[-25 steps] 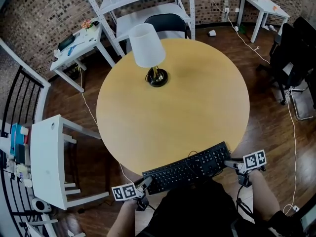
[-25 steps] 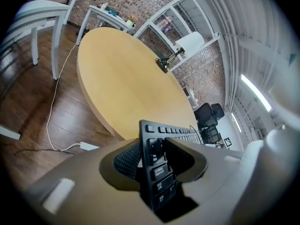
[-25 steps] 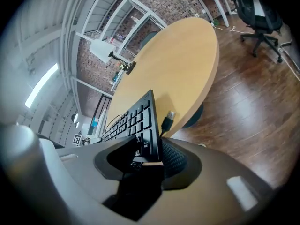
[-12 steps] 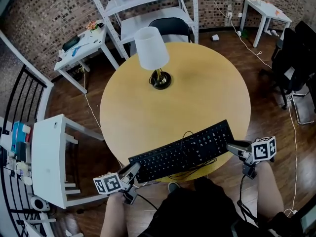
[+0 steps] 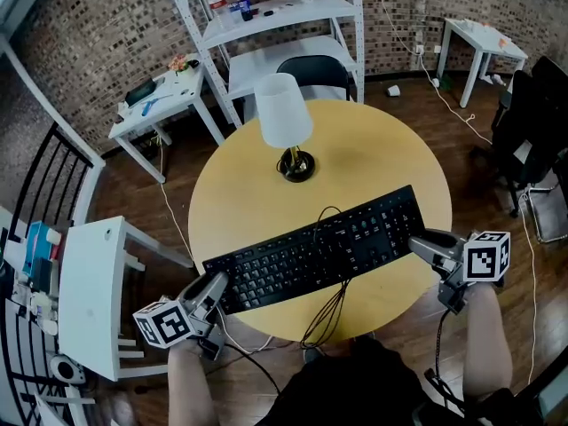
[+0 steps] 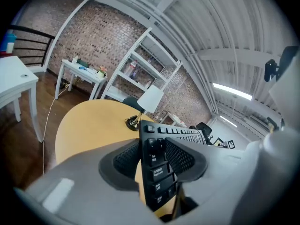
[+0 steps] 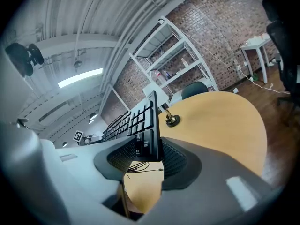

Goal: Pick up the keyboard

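So: left gripper (image 5: 216,285) and right gripper (image 5: 417,243) each clamp a keyboard (image 5: 319,248) end, above round wooden table (image 5: 382,162); lamp (image 5: 286,124), shelving (image 5: 275,16), brick wall (image 5: 98,51) beyond.

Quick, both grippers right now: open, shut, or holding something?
Left gripper: shut on the left end of the black computer keyboard.
Right gripper: shut on the keyboard's right end.

left gripper (image 6: 155,159) jaws clamped on one end of the black keyboard (image 6: 158,173), round desk (image 6: 89,125) behind it, white-shaded lamp (image 6: 149,101) near the desk's far edge
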A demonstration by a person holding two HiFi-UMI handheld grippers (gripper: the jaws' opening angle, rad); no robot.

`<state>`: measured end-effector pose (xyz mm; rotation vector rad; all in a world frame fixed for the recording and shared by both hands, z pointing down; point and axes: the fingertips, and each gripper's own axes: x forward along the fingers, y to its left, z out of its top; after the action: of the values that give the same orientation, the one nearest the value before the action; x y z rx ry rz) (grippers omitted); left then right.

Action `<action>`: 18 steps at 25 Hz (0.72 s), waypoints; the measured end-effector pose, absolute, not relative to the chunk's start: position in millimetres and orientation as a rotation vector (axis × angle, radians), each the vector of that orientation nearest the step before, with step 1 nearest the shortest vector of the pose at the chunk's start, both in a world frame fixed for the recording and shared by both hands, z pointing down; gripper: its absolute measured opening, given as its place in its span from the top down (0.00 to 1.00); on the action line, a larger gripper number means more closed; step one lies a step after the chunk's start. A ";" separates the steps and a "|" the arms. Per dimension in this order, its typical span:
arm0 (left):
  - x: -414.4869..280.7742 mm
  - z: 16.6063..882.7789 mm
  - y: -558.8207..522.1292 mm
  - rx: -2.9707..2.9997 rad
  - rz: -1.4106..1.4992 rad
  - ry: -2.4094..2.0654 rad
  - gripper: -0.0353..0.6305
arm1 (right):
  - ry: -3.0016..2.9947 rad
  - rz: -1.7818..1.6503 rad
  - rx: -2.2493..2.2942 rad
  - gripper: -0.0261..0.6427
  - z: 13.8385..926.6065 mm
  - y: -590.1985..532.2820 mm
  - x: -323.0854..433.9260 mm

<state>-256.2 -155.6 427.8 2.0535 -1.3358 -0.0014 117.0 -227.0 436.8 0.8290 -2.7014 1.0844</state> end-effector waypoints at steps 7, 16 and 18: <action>-263.2 374.3 -175.5 2.097 -0.064 -1.416 0.69 | -2.786 1.024 0.861 0.72 389.9 -255.3 112.8; -260.1 334.9 -173.0 2.174 -0.114 -1.476 0.69 | -2.899 0.865 0.857 0.72 350.5 -261.5 111.2; -262.2 322.4 -176.5 2.169 -0.122 -1.487 0.69 | -2.904 0.852 0.848 0.72 339.2 -267.6 108.0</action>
<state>-262.2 -176.5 322.4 2.1693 -1.4872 -0.1216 108.0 -267.6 339.2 0.8481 -2.9041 0.8523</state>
